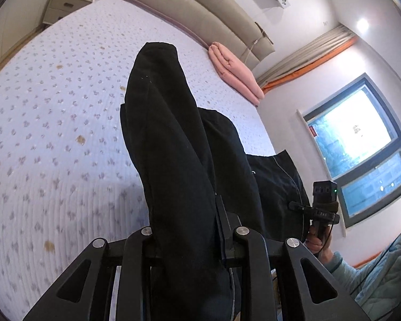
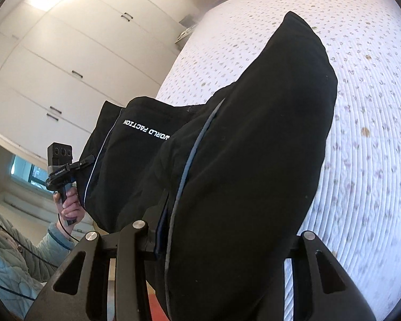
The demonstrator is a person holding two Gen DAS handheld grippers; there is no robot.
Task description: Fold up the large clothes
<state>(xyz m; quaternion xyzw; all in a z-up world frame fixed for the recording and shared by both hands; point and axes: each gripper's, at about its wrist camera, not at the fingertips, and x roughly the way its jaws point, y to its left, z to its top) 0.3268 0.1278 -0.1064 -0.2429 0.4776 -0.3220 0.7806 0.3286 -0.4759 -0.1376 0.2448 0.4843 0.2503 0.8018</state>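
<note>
I have the black garment (image 1: 173,144) pinched in both grippers and lifted off the bed (image 1: 53,133), its far end trailing down toward the quilted cover. The cloth is soft, matte and heavy-looking, bunched into thick rounded folds; a thin grey piping line (image 2: 184,171) runs along one seam, and white block lettering (image 2: 147,129) sits on a flatter panel. In the left wrist view the left gripper (image 1: 189,238) is clenched on a fat roll of the fabric, which fills the gap between its black fingers (image 1: 222,230) and spills over them. In the right wrist view the right gripper (image 2: 219,240) grasps another bundle the same way, the cloth draped so thickly that only the left-hand finger shows. Each camera also catches the other handheld unit, held in a hand (image 2: 69,203) emerging from a pale blue quilted sleeve (image 2: 21,262). The bed cover is white with small lilac sprigs, stitched in fine ridges. A folded pink blanket (image 1: 238,72) lies by the padded beige headboard (image 1: 200,8).
</note>
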